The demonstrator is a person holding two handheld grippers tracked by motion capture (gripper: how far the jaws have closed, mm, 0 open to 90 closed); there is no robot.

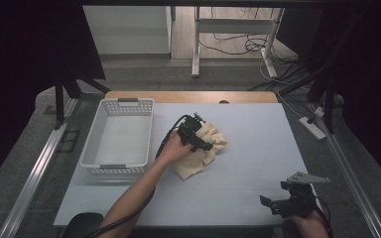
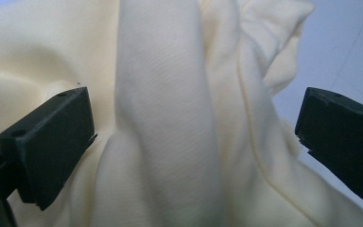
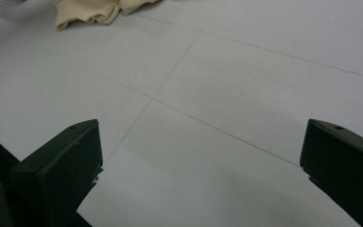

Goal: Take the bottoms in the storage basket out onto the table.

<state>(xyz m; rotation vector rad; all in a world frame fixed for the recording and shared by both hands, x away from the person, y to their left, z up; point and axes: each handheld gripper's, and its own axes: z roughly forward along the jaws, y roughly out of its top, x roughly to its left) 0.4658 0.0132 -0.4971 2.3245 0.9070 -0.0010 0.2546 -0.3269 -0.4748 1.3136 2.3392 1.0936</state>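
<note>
A crumpled cream cloth (image 1: 206, 153) lies near the middle of the grey table. My left gripper (image 1: 203, 141) is down on top of it. In the left gripper view its jaws stand wide apart, with a raised fold of the cloth (image 2: 170, 118) between them, so the left gripper (image 2: 194, 137) is open. My right gripper (image 1: 273, 204) rests near the table's front right edge. It is open too, with bare table between its jaws (image 3: 198, 165). The cloth (image 3: 94, 12) shows far off in the right gripper view.
A white perforated basket (image 1: 121, 136) stands empty to the left of the cloth. The table (image 1: 258, 148) is pale grey with a wooden strip at its far edge. Metal rails run along both sides, and a power strip (image 1: 313, 126) lies off the right.
</note>
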